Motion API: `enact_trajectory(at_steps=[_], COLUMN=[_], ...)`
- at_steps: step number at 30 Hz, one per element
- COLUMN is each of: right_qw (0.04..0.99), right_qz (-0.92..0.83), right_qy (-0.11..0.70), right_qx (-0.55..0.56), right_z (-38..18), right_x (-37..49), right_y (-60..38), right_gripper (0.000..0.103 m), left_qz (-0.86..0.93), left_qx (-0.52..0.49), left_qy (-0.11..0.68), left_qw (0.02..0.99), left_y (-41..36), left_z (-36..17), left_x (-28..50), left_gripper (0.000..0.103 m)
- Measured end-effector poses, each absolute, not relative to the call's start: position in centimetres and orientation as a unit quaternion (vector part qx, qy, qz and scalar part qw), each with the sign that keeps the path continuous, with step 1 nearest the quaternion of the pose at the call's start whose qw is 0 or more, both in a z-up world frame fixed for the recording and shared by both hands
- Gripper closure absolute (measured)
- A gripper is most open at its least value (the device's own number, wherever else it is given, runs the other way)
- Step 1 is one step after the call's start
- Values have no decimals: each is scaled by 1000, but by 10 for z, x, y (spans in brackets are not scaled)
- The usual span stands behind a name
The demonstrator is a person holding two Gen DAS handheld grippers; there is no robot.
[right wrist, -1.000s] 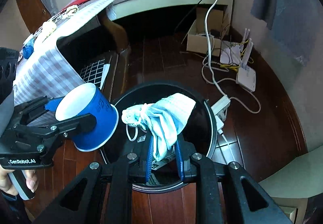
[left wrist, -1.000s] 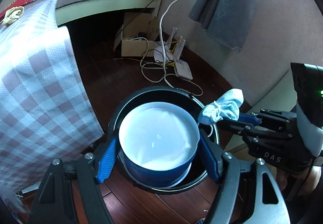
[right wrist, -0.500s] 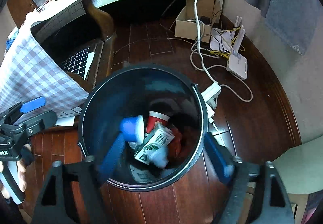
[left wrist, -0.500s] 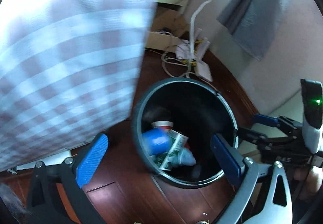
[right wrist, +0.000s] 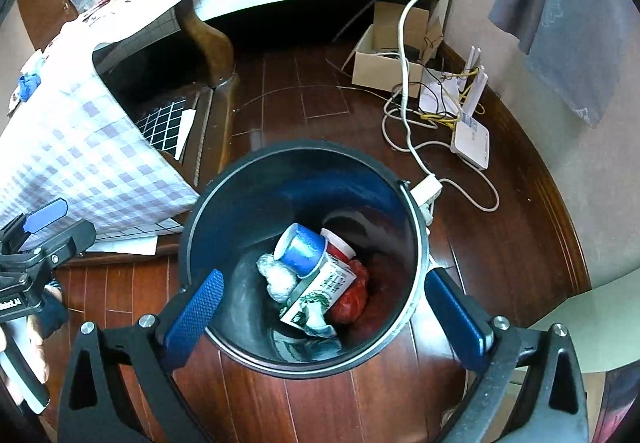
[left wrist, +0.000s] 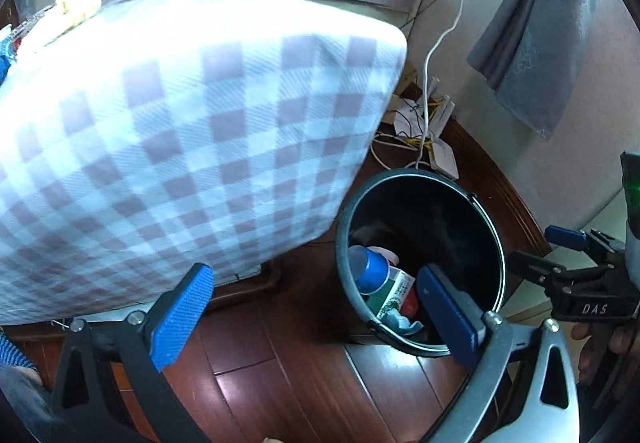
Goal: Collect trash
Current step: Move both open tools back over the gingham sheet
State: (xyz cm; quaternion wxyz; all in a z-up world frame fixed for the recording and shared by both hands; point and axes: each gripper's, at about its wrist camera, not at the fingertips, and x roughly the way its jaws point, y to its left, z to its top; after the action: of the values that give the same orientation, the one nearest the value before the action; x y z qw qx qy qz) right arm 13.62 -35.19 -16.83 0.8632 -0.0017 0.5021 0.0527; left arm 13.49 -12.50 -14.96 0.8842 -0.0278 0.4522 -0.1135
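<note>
Hovering over bin (right wrist: 412,243), right gripper (right wrist: 324,309) and left gripper (left wrist: 316,309) both gape wide, empty; blue cup (right wrist: 300,249) and face mask (right wrist: 320,325), held a second ago, now lie inside. Table (left wrist: 180,115) trash next.

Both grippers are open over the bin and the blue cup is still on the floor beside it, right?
Not quite. Both the left gripper and right gripper are open, but the blue cup lies inside the bin on the other trash, as the right wrist view shows.
</note>
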Motion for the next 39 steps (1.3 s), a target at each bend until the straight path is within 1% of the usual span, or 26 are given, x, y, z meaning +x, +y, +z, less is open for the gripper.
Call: enact_trajectory(at_steps=[20, 31, 39], right_qw=[881, 897, 903], right_qz=[100, 143, 171], right_qy=[461, 416, 390], right_qx=[-30, -42, -46], right_z=[-118, -67, -37], right_x=[120, 126, 145], right_y=[-266, -214, -173], right_gripper=[1, 1, 1], left_qz=[-61, -22, 29], left_qx=[-30, -45, -49], left_qy=[420, 374, 356], left_qw=[905, 926, 933], left_y=[-48, -5, 43], left_z=[-104, -63, -51], left_x=[114, 114, 120], left_gripper=[1, 1, 1])
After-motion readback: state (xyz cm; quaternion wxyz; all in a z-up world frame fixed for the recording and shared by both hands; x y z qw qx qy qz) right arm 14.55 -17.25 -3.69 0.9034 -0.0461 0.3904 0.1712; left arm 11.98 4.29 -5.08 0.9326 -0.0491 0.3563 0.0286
